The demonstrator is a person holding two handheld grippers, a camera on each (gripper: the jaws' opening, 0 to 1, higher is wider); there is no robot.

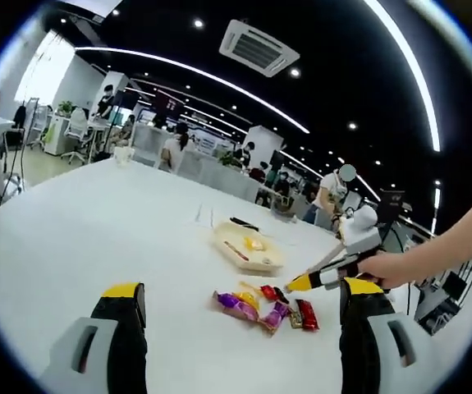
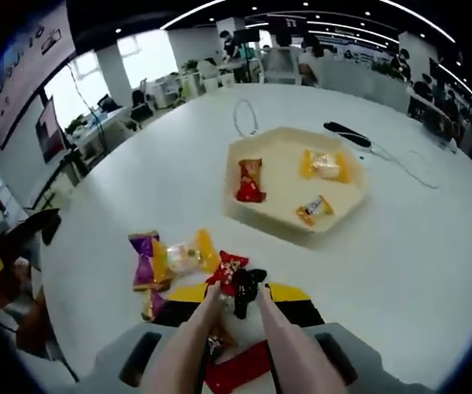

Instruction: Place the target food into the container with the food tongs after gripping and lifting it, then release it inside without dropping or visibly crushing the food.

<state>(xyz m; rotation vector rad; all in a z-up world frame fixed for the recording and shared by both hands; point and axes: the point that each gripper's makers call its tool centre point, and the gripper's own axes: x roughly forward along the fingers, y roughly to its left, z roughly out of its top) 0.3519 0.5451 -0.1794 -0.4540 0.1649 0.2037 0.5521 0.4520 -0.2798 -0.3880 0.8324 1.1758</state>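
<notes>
A beige hexagonal tray [image 2: 285, 176] sits on the white table [image 2: 433, 254] and holds a red candy [image 2: 249, 180], a yellow one [image 2: 324, 164] and an orange one [image 2: 313, 209]. Nearer lies a loose pile with a purple candy [image 2: 144, 258], a yellow candy [image 2: 182, 256] and a red candy [image 2: 229, 267]. My right gripper [image 2: 238, 292] is shut on beige food tongs [image 2: 188, 345]. The tong tips stand on either side of a dark-wrapped candy [image 2: 246, 287] at the pile's near edge. In the left gripper view, my left gripper [image 1: 242, 289] hangs open above the table, short of the pile [image 1: 264, 310], with the tray [image 1: 248, 246] beyond. The right gripper [image 1: 301, 283] comes in from the right.
A white looped cable [image 2: 244, 115] and a black object [image 2: 346, 135] with its cord lie just past the tray. A person's arm [image 1: 449, 242] holds the right gripper. Office desks and several people stand beyond the table's far edge.
</notes>
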